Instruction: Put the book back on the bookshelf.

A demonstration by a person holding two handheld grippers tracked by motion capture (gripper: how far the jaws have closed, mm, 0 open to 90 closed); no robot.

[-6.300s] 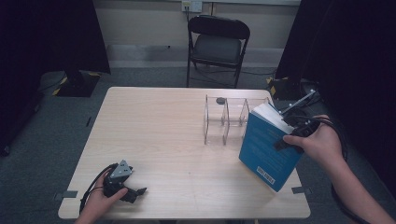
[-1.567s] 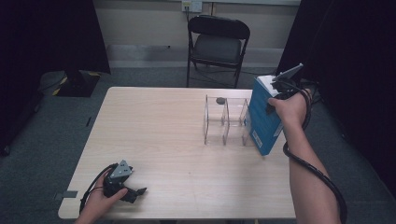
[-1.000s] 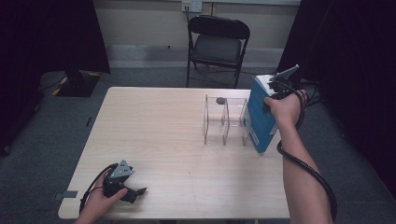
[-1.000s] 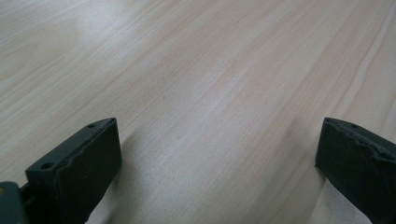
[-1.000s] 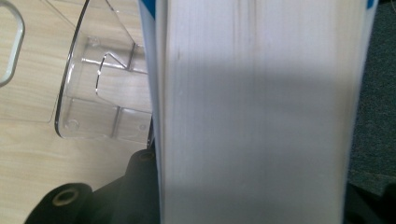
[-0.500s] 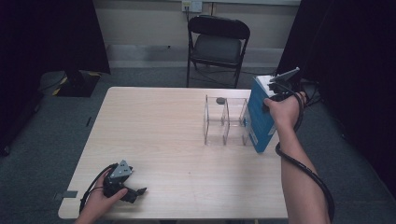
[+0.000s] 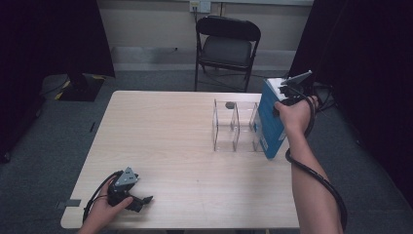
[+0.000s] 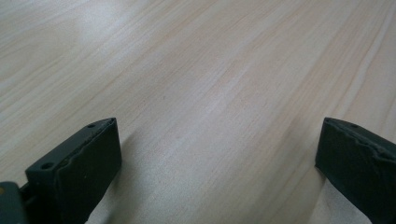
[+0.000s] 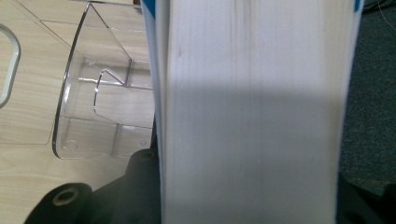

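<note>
Right tongs [image 7: 287, 92]: clamped across top edge of thick blue-covered book [image 7: 269, 124], white page block [image 9: 252, 116] wedged between jaws. Book upright, hanging below right tongs, lower corner at far right edge of pale wooden counter [image 7: 160, 141], just right of clear acrylic divider rack [image 7: 234, 126]; touching last rack wall or merely beside it — cannot tell.

Left tongs [image 7: 127, 192]: jaws spread wide, nothing between, resting low over bare counter at near left corner, well apart from book and rack.

Risks, as judged:
- Book heavy, gripped only at top edge; likely to swing or slip free if tilted.
- Lower corner close to counter edge; could drop off to carpeted floor if released outside rack.
- Rack light and unheld; a nudge from cover could slide or tip it.
- Slot entry looks narrow for thickness of book; could jam on wall.

Containers: rack slots left of right tongs all empty, clear base visible through walls. Small dark round object [image 7: 230, 104] on counter beyond rack, outside it.
</note>
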